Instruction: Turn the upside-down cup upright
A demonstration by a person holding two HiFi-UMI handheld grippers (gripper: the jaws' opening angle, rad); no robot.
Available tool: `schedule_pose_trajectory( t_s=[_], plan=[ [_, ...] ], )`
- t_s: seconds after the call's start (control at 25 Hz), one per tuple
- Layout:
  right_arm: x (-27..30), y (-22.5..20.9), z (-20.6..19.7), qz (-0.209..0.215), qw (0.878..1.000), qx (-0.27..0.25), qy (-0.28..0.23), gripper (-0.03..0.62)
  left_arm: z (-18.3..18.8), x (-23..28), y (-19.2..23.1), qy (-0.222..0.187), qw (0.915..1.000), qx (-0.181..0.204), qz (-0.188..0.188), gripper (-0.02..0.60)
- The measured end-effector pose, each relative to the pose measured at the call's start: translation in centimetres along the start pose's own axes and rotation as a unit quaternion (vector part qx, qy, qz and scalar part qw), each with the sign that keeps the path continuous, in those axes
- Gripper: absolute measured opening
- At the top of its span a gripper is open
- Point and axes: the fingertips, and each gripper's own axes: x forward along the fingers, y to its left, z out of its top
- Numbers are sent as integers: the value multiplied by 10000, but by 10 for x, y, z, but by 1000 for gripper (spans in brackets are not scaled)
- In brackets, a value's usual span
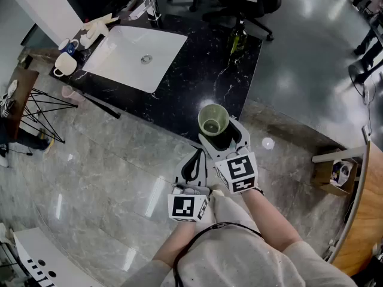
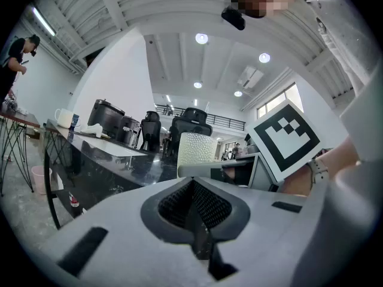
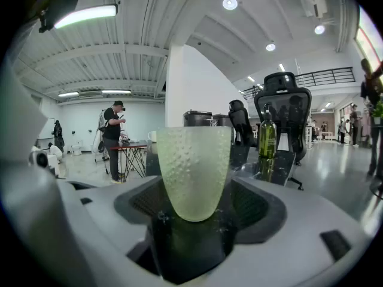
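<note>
A pale green, dimpled cup [image 1: 213, 122] stands upright, mouth up, at the near edge of the black marble counter [image 1: 179, 100]. In the right gripper view the cup [image 3: 192, 172] rests on its narrow base between the jaws. My right gripper [image 1: 222, 135] [image 3: 192, 220] is open wide around it, and the pads stand off the cup's sides. Just left of it and nearer to me, my left gripper [image 1: 192, 163] [image 2: 191, 211] is shut with nothing in it. It points level toward the counter, and from it the cup [image 2: 197, 149] shows ahead.
A white sink basin [image 1: 134, 55] with a faucet [image 1: 149, 5] is set in the counter's far left. Mugs [image 1: 64, 64] stand at its left end and a green bottle [image 1: 238, 39] [image 3: 267, 137] at its far right. Office chairs stand behind the counter. A person [image 3: 114, 130] stands by a small table.
</note>
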Motion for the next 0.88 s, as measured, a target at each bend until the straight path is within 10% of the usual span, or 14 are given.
schedule_pose_trajectory(
  t_s=[0.88],
  plan=[
    [-14,5,9,182,9996,105,183,311,17,2,0,-121,9998,163,-87,5]
  ],
)
